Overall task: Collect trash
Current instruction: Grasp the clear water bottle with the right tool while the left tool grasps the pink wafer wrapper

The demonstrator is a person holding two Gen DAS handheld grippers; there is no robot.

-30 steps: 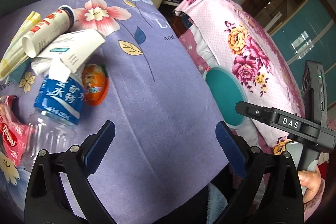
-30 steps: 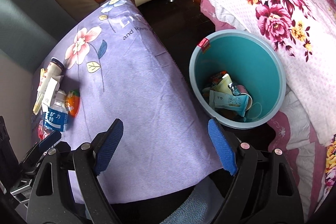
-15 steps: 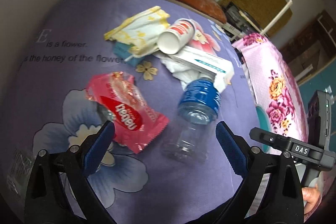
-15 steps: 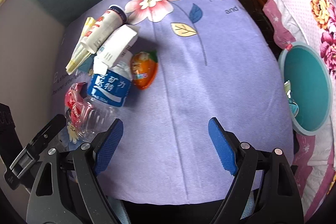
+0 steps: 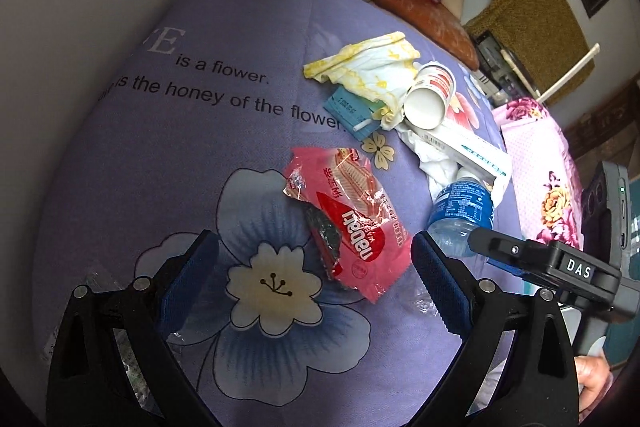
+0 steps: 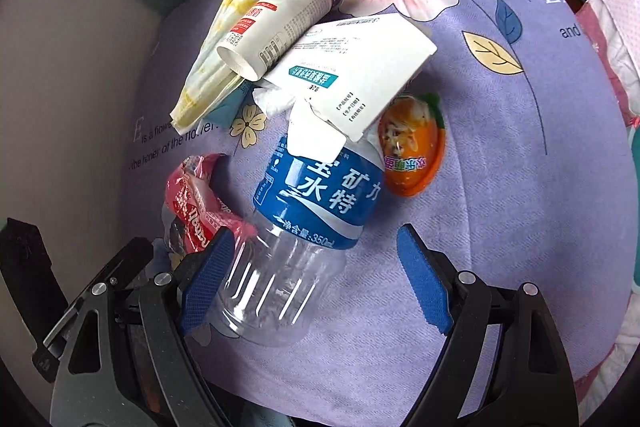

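Fingers [image 6: 208, 283] of the right gripper [image 6: 316, 283] are spreading wide around the clear base of a plastic bottle [image 6: 308, 211] lying on the purple floral surface [image 6: 500, 155], not clamping it. The left gripper [image 5: 316, 283] is hovering, likewise spread, over a red wrapper [image 5: 348, 219]. Beside the bottle are lying a white carton [image 6: 352, 71], a paper cup [image 6: 280, 23] and an orange jelly cup [image 6: 412, 155].
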